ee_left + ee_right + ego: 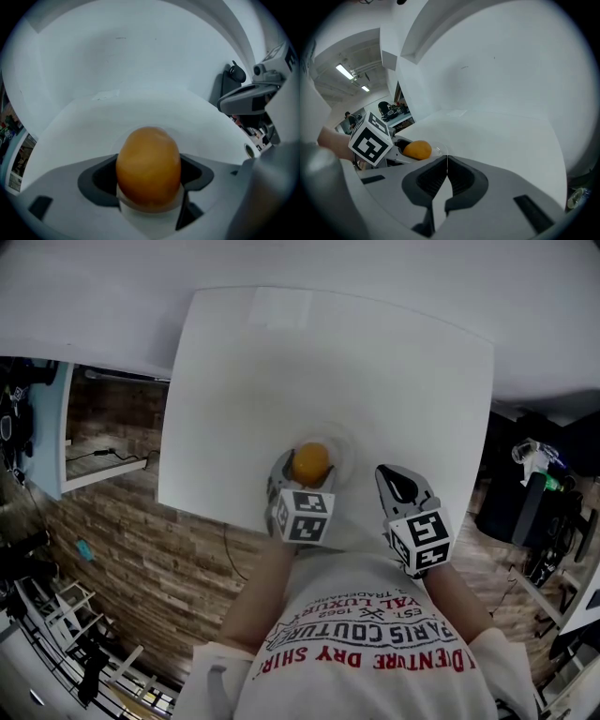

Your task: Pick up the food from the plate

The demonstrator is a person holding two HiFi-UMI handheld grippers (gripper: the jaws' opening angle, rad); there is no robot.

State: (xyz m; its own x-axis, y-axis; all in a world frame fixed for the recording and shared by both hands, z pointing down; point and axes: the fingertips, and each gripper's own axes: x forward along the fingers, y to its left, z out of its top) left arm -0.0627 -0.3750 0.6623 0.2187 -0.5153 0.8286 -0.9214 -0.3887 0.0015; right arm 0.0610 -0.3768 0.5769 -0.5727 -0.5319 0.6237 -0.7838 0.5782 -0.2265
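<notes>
A round orange piece of food (310,462) lies on a small clear plate (345,448) near the front edge of the white table (328,362). My left gripper (307,471) points steeply down over it, one jaw on each side. In the left gripper view the food (148,166) fills the gap and both dark pads (104,180) touch its sides; it rests on the plate. My right gripper (394,479) hovers to the right of the plate, shut with nothing in it (447,161). From there the food (417,150) and the plate's rim (438,151) show at the left.
The table's front edge (234,521) runs just below the plate, with wood-look floor (141,559) beyond it. A shelf (89,460) stands to the left and dark equipment (534,512) to the right. A white wall (140,47) rises behind the table.
</notes>
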